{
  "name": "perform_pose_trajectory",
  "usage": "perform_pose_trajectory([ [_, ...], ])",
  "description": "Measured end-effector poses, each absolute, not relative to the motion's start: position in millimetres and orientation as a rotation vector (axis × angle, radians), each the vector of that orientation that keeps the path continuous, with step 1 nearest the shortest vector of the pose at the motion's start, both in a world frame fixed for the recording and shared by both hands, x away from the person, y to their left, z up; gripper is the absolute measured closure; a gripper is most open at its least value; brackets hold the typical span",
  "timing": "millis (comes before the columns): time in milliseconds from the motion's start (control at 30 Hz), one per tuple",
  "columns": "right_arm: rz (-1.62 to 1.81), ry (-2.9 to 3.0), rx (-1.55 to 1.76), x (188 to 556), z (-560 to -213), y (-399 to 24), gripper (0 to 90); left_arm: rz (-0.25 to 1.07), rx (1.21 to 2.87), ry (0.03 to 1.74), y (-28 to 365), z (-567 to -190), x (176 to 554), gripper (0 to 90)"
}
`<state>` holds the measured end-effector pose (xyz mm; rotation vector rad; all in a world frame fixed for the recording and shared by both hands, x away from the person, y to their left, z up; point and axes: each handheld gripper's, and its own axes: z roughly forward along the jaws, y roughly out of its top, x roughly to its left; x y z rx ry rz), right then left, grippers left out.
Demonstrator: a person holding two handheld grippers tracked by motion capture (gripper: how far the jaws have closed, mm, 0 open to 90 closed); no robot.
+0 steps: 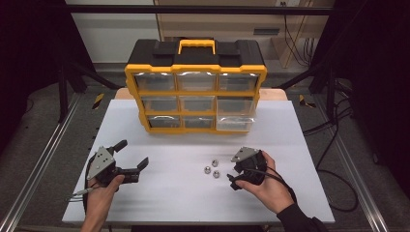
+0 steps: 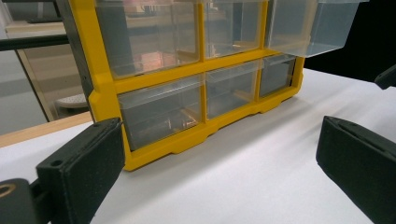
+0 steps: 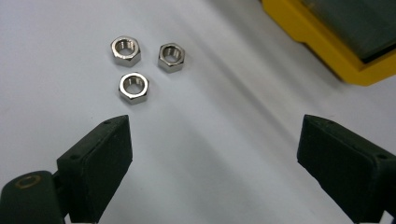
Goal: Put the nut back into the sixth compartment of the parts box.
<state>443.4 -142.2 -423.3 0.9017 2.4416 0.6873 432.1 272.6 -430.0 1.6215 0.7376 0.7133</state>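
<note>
Your right gripper [image 1: 235, 175] sits low over the white table [image 1: 159, 193], jaws spread wide and holding nothing. Three steel nuts [image 3: 140, 65] lie in a tight cluster on the table just ahead of it, untouched. Your left gripper [image 1: 131, 153] rests at the table's left, jaws also wide apart and unloaded, facing the yellow organizer [image 1: 196, 89] at the back.

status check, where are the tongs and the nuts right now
Both tongs open, empty: left tongs, right tongs. Three hex nuts loose on the table, just ahead of right tongs. Nothing between; parts organizer stands behind.
</note>
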Motion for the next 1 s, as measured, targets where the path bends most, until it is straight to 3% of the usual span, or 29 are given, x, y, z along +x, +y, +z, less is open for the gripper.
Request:
perform_pose_trajectory([
  [500, 0.709, 2.604, 0.721, 463.9, -420.0, -105.1, 21.1, 0.715, 1.632, 0.727, 271.3, -429.5, 431.8, 1.1],
  [1000, 0.709, 2.612, 0.784, 483.6, -426.5, -89.3, 31.6, 0.712, 1.626, 0.729, 271.9, -429.2, 431.7, 1.1],
])
